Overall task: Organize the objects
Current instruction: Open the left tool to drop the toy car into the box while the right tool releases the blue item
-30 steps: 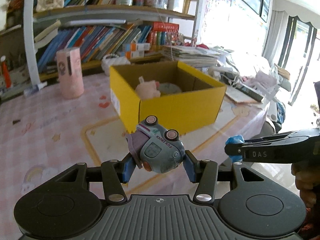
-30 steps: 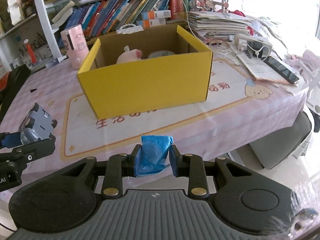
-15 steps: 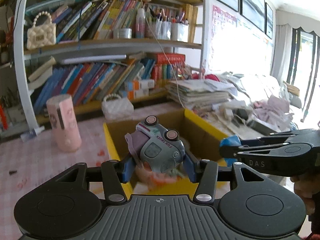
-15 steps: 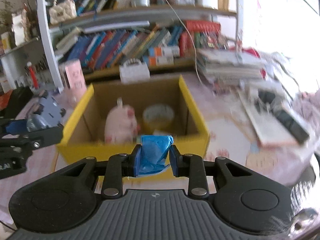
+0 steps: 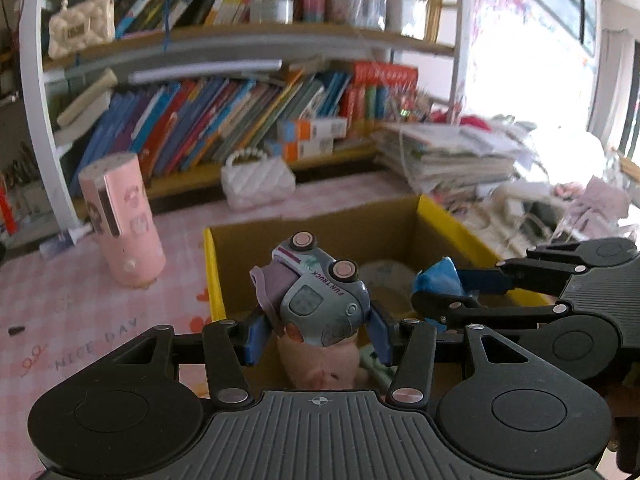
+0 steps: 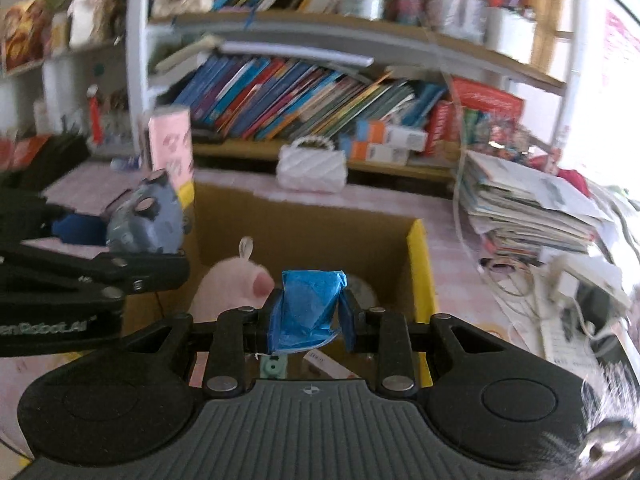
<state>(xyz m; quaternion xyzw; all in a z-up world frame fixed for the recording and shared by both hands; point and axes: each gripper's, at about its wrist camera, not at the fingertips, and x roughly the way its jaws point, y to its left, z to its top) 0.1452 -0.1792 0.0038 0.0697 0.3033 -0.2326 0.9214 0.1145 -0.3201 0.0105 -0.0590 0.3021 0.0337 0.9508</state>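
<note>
In the left wrist view, the left gripper (image 5: 316, 328) has its jaws clamped on a hard, rounded grey toy truck (image 5: 316, 296) above the open yellow cardboard box (image 5: 448, 216); it should be lowered clear of the soft pink plush (image 5: 320, 364) before release. In the right wrist view, the right gripper (image 6: 306, 320) pinches a crinkly blue packet (image 6: 306, 308) over the same box, and it should go into bare floor beside the plush.

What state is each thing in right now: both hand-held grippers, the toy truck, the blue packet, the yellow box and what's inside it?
Left hand-held gripper: shut on the toy truck.
Toy truck: held above the box, wheels up.
Right hand-held gripper: shut on the blue packet.
Blue packet: held above the box.
Yellow box: open at the top, on the table.
Pink plush toy: lying inside the box.
</note>
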